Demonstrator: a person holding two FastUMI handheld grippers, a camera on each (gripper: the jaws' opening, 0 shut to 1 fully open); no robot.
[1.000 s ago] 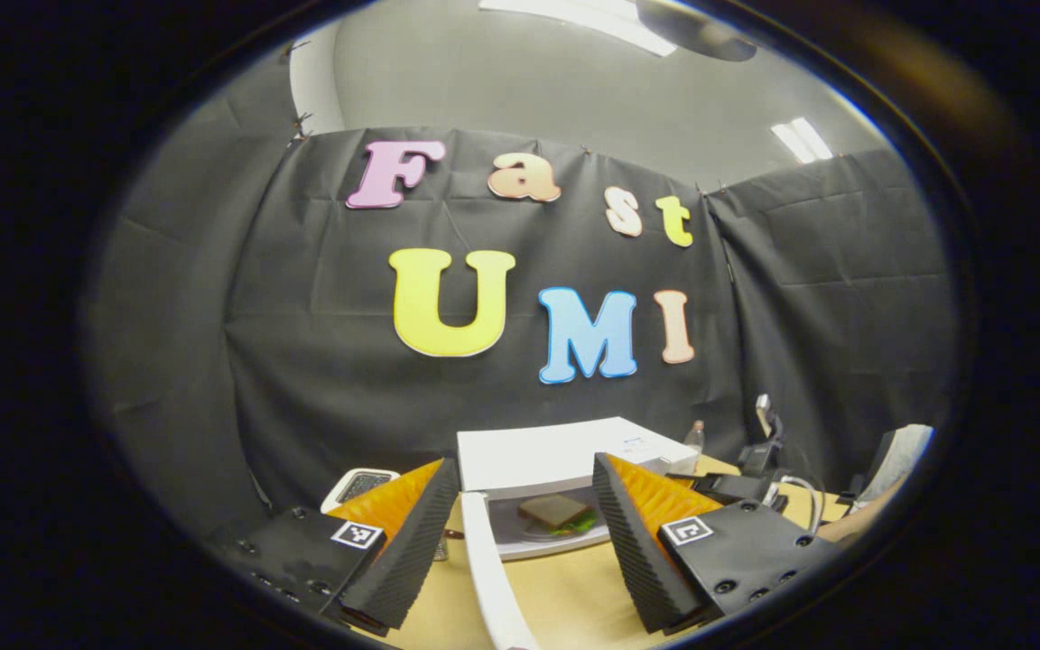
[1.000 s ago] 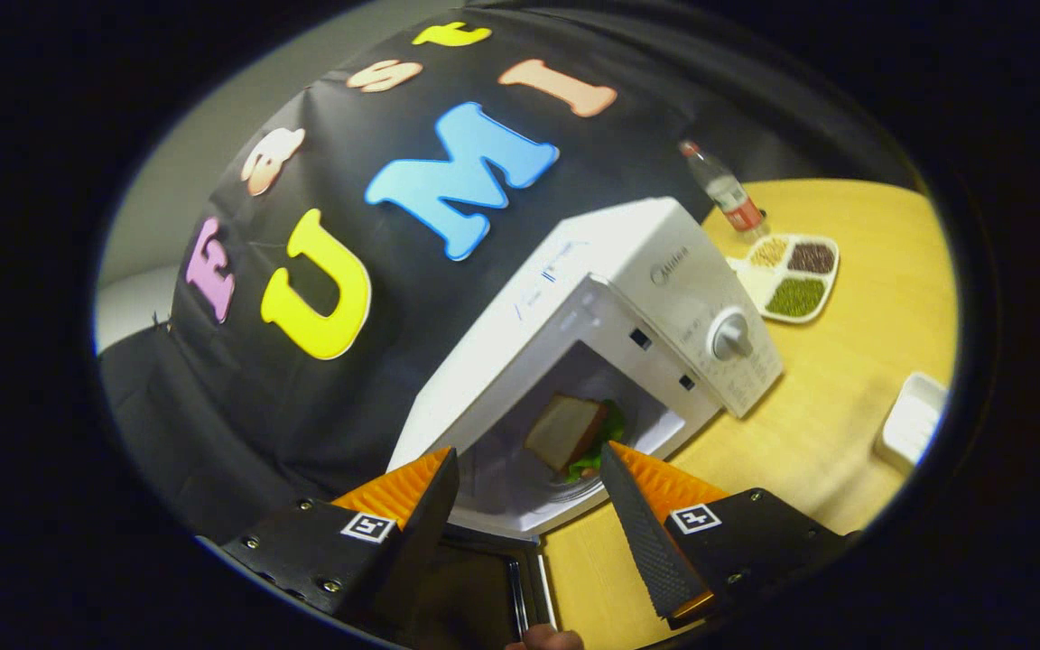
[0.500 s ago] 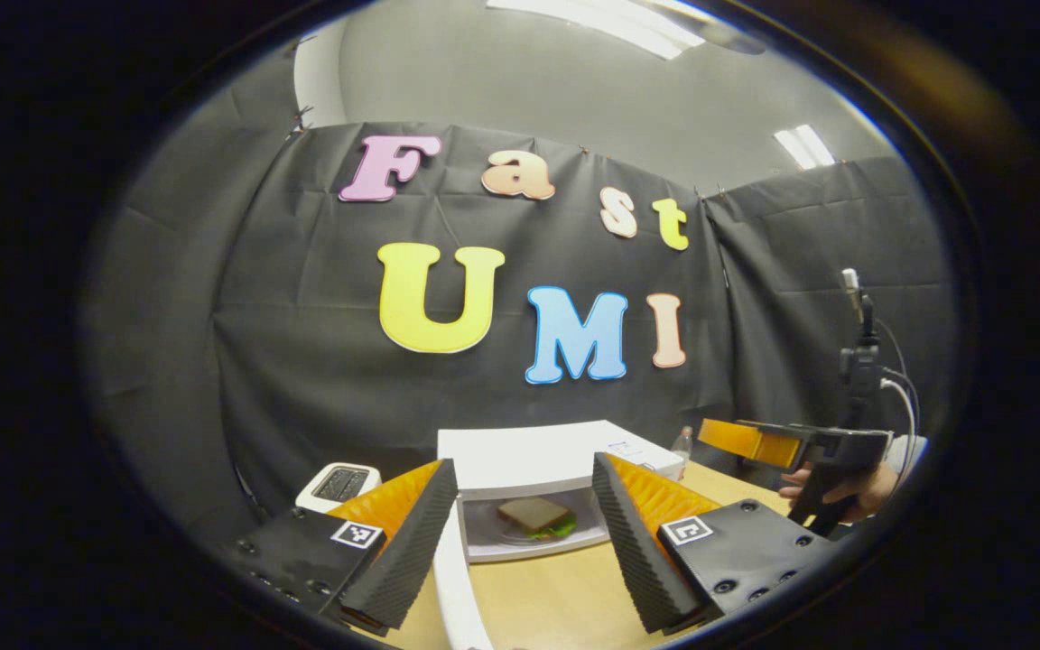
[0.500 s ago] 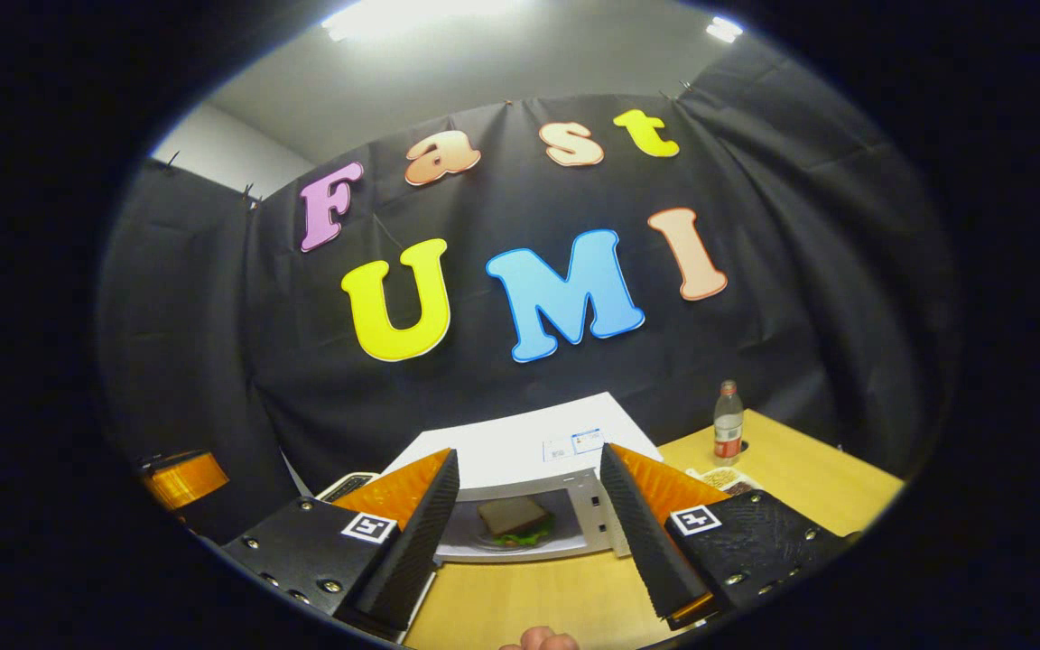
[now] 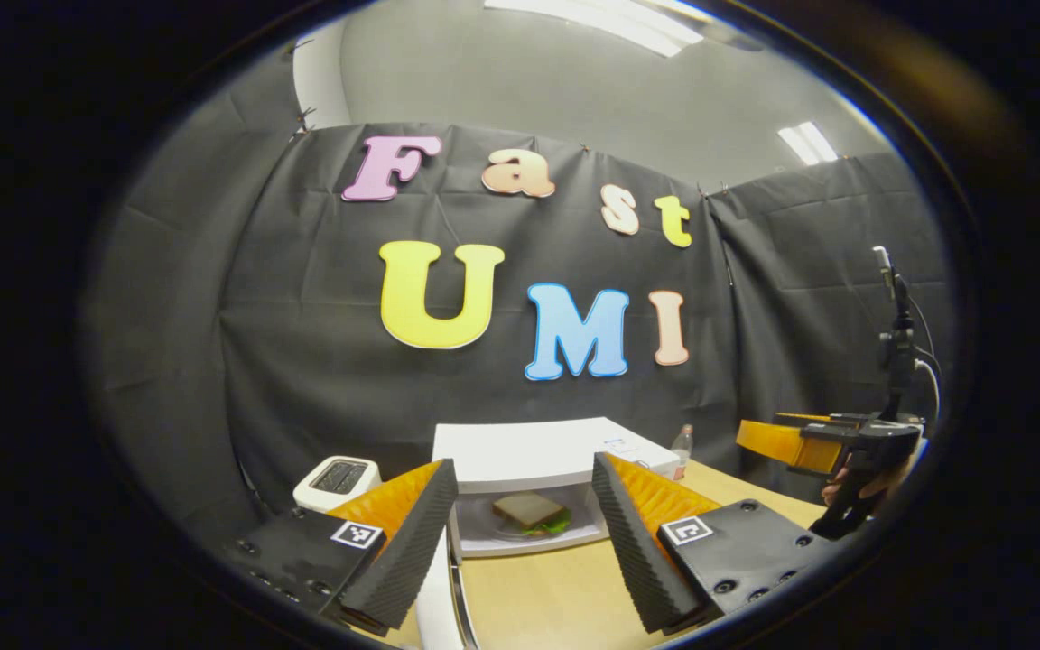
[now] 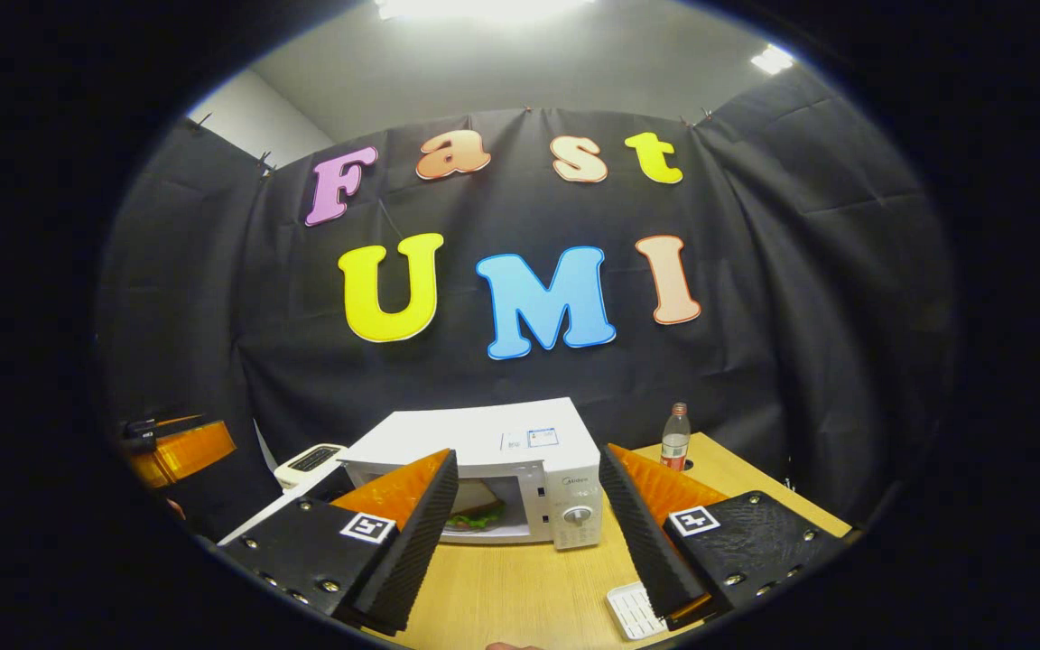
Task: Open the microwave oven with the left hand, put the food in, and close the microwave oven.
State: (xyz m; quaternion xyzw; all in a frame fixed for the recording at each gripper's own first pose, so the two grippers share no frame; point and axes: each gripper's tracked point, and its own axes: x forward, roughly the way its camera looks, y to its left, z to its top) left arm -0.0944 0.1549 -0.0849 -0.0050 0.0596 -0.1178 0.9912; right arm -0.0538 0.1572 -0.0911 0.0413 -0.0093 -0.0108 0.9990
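Note:
The white microwave [image 5: 538, 447] stands on the wooden table [image 5: 529, 596] with its door [image 5: 434, 600] swung open toward me on the left. Inside, a sandwich [image 5: 531, 513] with green lettuce lies on a plate. My left gripper [image 5: 524, 465] is open and empty, back from the oven's mouth. In the right gripper view the microwave [image 6: 484, 442] shows its knob panel [image 6: 577, 516], with the sandwich [image 6: 481, 515] partly hidden behind a finger. My right gripper [image 6: 527, 451] is open and empty, well back from the oven. It also appears as the right gripper [image 5: 791, 441], held up by a hand [image 5: 854, 489].
A white toaster [image 5: 337, 477] sits left of the microwave and a plastic bottle [image 6: 675, 438] stands to its right. A small white tray [image 6: 633, 609] lies on the table near my right fingers. My left gripper [image 6: 181, 449] is at the far left.
The right gripper has pulled back from the oven's mouth, risen and levelled out, leaving the sandwich inside. The left gripper has drawn back a little; the door stays open.

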